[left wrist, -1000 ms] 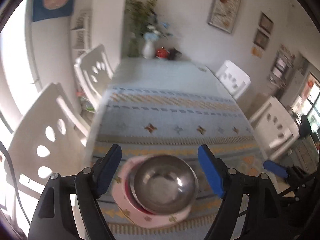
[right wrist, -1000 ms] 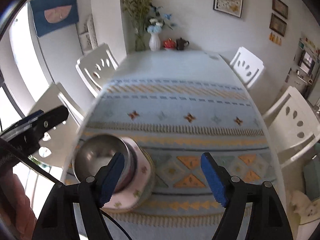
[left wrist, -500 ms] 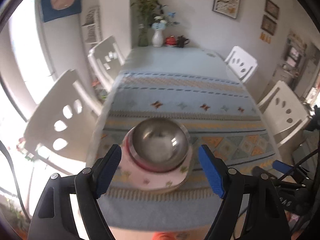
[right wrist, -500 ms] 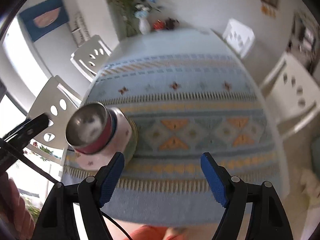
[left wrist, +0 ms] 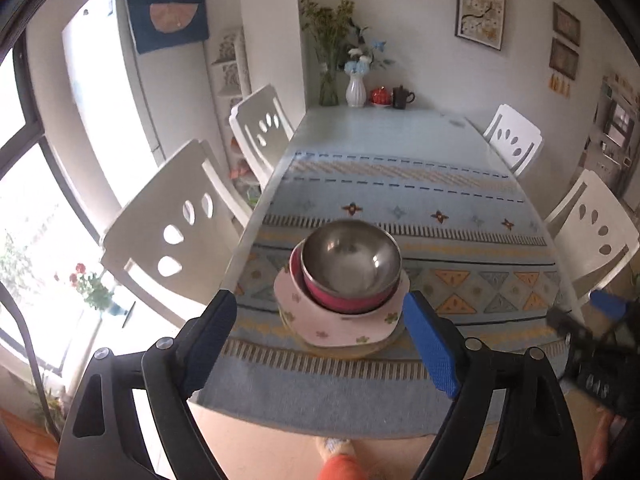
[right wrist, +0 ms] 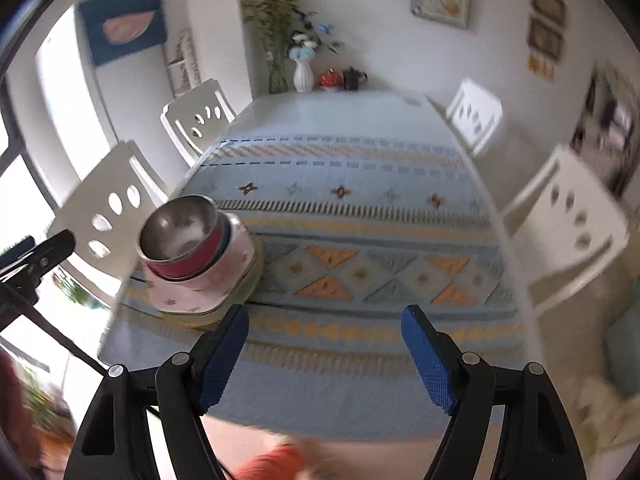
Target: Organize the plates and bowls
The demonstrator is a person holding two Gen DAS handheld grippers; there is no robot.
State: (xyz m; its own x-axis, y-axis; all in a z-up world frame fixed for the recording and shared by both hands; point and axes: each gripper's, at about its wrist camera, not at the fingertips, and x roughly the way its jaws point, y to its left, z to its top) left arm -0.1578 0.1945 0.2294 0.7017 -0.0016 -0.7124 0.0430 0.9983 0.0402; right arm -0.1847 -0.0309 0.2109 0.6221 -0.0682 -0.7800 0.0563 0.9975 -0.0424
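**Stack built, both grippers clear**

Now your steel bowl (left wrist: 351, 254) nests in the pink bowl (left wrist: 344, 298) on the floral plate (left wrist: 340, 326), near the table's (left wrist: 400, 136) front-left edge, saving space. Your left gripper (left wrist: 320, 328) is opening, empty; your right gripper (right wrist: 325, 344) stands released. Compared with a second ago, both sit farther back from the stack.
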